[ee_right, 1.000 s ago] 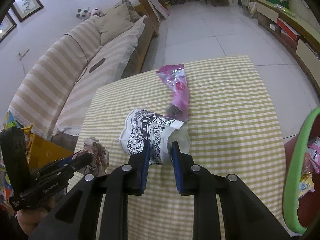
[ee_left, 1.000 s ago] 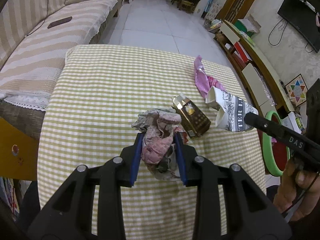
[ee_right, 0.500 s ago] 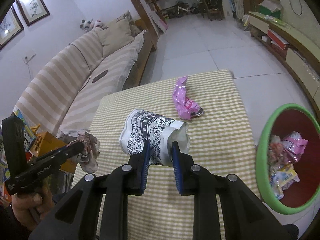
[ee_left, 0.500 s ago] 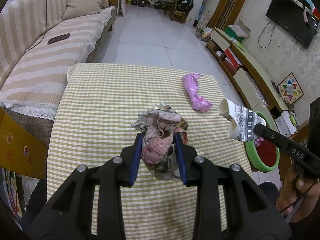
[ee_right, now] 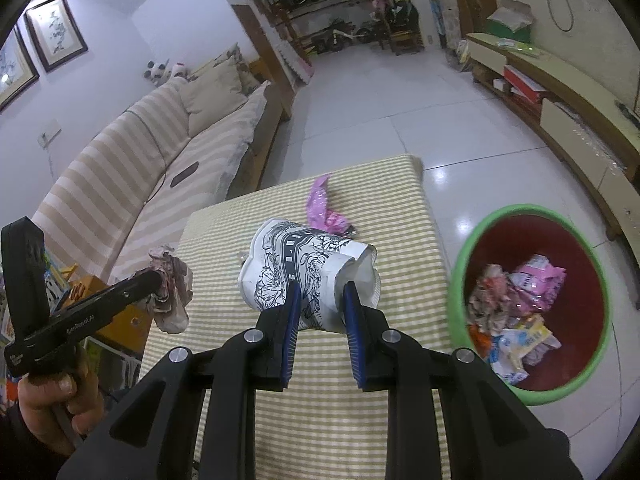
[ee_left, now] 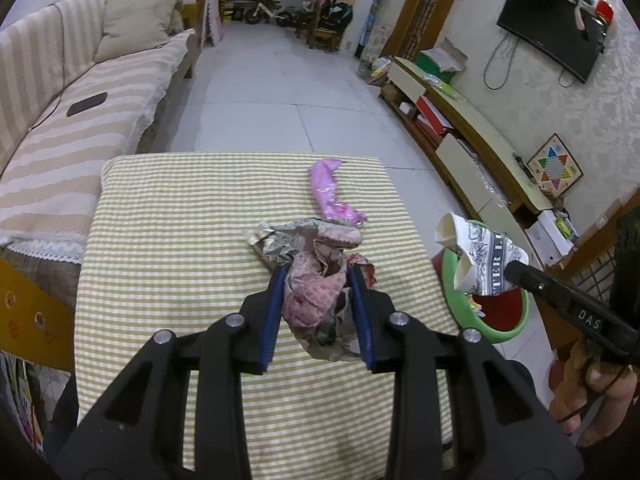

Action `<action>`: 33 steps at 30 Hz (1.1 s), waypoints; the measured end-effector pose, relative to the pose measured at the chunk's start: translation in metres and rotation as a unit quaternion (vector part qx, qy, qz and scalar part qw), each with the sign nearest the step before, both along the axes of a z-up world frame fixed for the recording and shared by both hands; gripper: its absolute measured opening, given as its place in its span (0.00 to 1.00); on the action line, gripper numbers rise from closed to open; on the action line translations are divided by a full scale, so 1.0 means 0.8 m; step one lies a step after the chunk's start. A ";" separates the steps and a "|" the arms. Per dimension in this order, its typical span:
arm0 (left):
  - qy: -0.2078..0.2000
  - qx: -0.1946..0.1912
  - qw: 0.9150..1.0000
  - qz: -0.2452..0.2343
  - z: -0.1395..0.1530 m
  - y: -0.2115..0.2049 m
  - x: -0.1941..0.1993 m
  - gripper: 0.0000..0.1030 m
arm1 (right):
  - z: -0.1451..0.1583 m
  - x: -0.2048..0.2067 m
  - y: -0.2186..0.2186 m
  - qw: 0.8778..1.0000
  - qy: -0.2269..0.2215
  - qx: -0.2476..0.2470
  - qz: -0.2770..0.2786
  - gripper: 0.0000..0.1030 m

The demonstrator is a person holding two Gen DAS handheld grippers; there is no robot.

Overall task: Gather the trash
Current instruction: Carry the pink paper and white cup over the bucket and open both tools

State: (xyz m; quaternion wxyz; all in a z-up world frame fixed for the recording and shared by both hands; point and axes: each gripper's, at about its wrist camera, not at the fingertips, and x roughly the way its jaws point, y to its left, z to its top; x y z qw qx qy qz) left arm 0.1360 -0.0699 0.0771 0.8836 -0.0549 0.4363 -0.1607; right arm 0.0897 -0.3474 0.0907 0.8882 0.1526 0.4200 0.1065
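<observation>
Left hand-held gripper: blue pads clamped on a crumpled wad of paper, pinkish and grey, held clear above the desk. In the right wrist view the same wad hangs from the left gripper's tip at the desk's left edge, with the person's left hand wrapped around the handle.

Right hand-held gripper: pads clamped on a squashed paper cup, white with black floral print, lying sideways between the fingers with its open mouth toward the right. From the left wrist view the cup sits in the air over the near rim of the trash bin, off the desk's right edge; the right hand shows at the lower right.

Desk: covered in a yellow-and-white checked cloth. A pink foil wrapper lies on it toward the far right side, flat and apart from both grippers. Just behind the wad, the edge of some brown and gold packet peeks out; too hidden to say what it is.

Trash bin: round, green rim, red inside, standing on the tiled floor just beside the desk's right side. Inside, a heap of wrappers and crumpled paper.

Beyond: striped sofa along the left, a low cabinet along the right wall.
</observation>
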 end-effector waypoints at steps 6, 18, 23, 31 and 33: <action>-0.004 -0.003 0.999 -0.033 0.004 -0.043 0.001 0.30 | 0.006 -0.013 -0.044 0.999 -0.007 -0.002 -0.035 0.21; -0.001 -0.020 0.991 -0.132 0.010 -0.168 0.011 0.30 | -0.002 -0.041 -0.162 0.992 -0.004 -0.005 -0.129 0.21; 0.007 -0.027 0.984 -0.178 0.006 -0.227 0.014 0.30 | -0.021 -0.057 -0.212 0.986 0.011 0.003 -0.168 0.21; 0.026 -0.027 0.973 -0.229 -0.010 -0.302 0.019 0.31 | -0.039 -0.065 -0.262 0.980 0.029 0.010 -0.198 0.21; 0.028 -0.023 0.971 -0.237 -0.014 -0.313 0.019 0.31 | -0.043 -0.062 -0.268 0.979 0.033 0.012 -0.200 0.21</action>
